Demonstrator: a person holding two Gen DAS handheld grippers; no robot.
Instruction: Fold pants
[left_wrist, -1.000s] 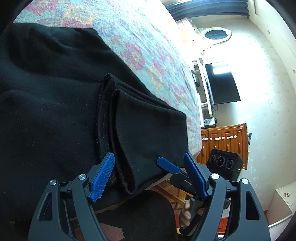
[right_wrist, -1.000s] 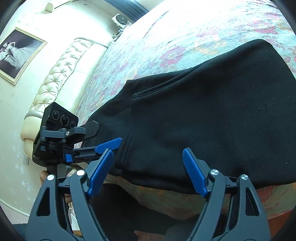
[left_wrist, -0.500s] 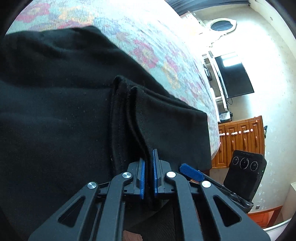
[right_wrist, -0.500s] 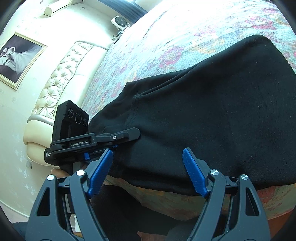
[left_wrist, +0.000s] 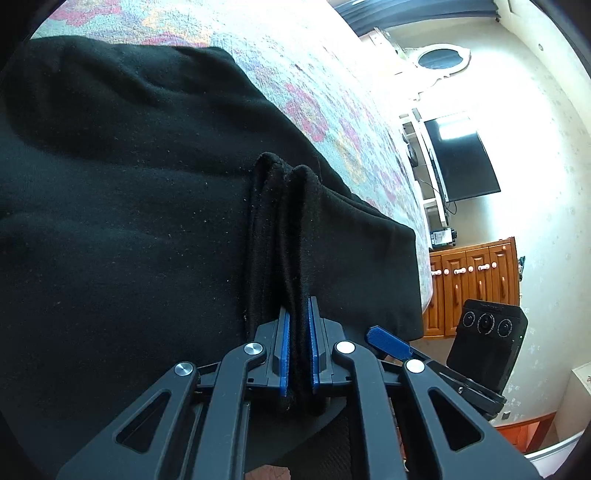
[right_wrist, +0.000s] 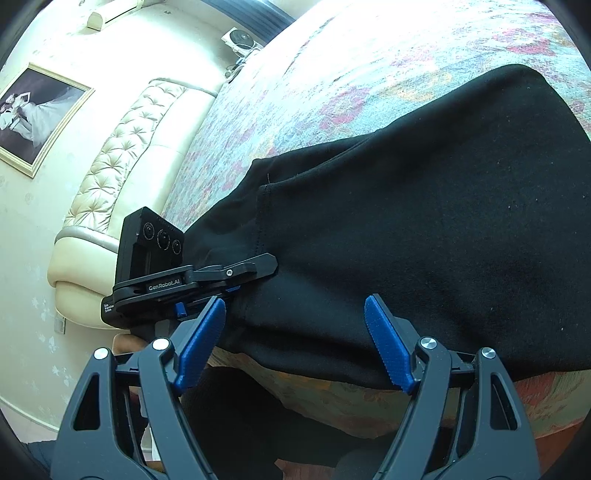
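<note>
Black pants (left_wrist: 129, 221) lie on a floral bedspread (left_wrist: 280, 62), reaching the bed's near edge. My left gripper (left_wrist: 297, 354) is shut on the doubled cuff end of the pants, and the pinched cloth stands up in a ridge between the blue pads. In the right wrist view the pants (right_wrist: 424, 221) fill the middle. My right gripper (right_wrist: 295, 343) is open, its jaws on either side of the pants' near edge, not touching. The left gripper's body (right_wrist: 177, 280) shows there at the left, clamped on the pants' corner.
The bed edge (right_wrist: 351, 402) runs just under my right gripper. A cream tufted headboard (right_wrist: 122, 166) and framed photo (right_wrist: 33, 114) are at the left. A wooden cabinet (left_wrist: 476, 284) and TV (left_wrist: 461, 158) stand beyond the bed's far side.
My left gripper went from open around the cuff end to shut on it and now lifts the cloth slightly. My right gripper stayed open and shifted little.
</note>
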